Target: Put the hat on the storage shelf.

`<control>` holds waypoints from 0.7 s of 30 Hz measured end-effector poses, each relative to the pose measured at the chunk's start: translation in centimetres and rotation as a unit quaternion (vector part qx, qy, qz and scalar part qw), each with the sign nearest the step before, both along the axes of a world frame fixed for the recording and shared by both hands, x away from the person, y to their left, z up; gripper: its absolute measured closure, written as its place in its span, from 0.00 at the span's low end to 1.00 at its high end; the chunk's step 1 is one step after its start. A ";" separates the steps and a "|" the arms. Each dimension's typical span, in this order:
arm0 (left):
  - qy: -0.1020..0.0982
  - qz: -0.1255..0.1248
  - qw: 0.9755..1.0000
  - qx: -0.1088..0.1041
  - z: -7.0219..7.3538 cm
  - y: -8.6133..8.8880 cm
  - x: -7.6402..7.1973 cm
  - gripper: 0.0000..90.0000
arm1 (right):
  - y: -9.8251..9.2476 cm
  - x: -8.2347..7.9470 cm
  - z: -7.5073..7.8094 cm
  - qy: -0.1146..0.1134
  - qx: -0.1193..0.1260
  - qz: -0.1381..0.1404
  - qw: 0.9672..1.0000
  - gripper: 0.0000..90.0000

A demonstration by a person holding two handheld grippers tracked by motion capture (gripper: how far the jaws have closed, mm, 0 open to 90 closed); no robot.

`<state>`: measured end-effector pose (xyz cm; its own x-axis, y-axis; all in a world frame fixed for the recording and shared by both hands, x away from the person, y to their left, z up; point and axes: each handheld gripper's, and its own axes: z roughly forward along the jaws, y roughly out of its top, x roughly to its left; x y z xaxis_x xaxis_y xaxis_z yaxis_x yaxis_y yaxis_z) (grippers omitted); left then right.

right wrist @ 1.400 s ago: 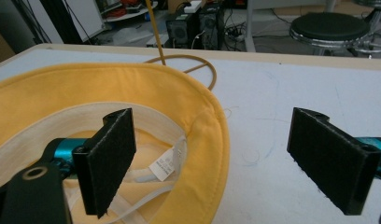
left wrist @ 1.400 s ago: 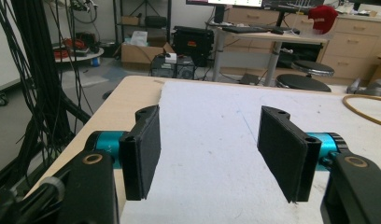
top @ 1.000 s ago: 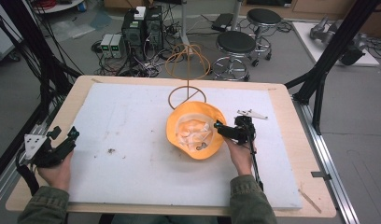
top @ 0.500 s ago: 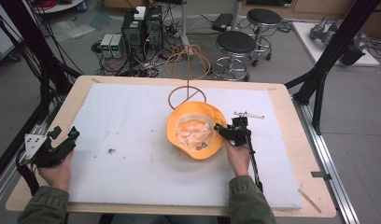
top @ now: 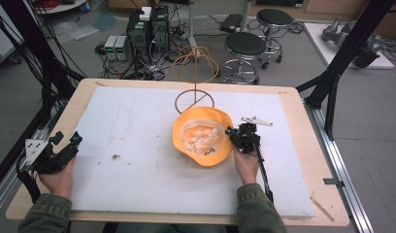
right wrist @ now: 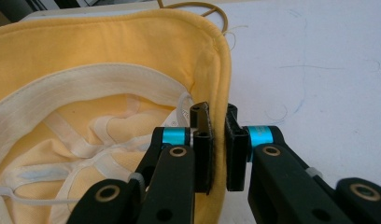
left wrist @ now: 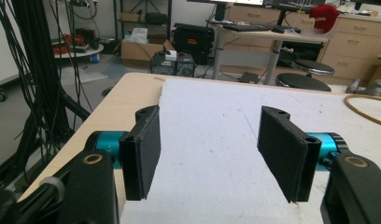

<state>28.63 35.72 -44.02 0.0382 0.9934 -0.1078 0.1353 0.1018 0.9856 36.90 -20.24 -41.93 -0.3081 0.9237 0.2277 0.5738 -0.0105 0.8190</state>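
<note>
While one wooden table (top: 303,160) topped by a white foam sheet (top: 138,145) carries the work, the single yellow cloth bucket hat (top: 193,116) lies upturned right of centre, before one thin orange wire stand (top: 195,73). The step in hand appears to be lifting the hat by its brim: the right gripper (right wrist: 219,149) has its jaws pinching that brim, and the next move calls for a steady raise toward the stand, probably its hanger. The left gripper (left wrist: 212,149), jaws spread, rests idle at the table's left edge.
</note>
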 end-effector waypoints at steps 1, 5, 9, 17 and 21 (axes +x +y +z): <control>0.000 0.000 1.000 0.001 0.0 0.0 0.0 0.44 | 0.0 0.0 0.0 -0.005 -0.003 -0.001 1.000 0.94; 0.001 0.001 1.000 0.003 0.0 0.0 0.0 0.44 | 0.2 -0.4 0.1 -0.021 -0.005 0.003 1.000 0.95; 0.003 -0.002 1.000 0.002 0.0 0.0 0.0 0.44 | 0.4 -0.9 0.4 -0.041 0.000 0.003 0.999 0.95; -0.004 -0.005 1.000 -0.002 0.1 -0.1 -0.2 0.44 | 0.9 -2.1 1.1 -0.086 0.009 0.013 0.996 0.95; -0.004 -0.007 1.000 -0.003 0.1 -0.1 -0.2 0.44 | 1.3 -2.8 2.1 -0.118 -0.002 0.015 0.993 0.95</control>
<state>28.40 35.62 -43.88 0.0521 0.9921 -0.1138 0.1287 0.1064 0.9860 34.13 -18.94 -39.87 -0.3792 0.9142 0.1431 0.3667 0.0064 0.9303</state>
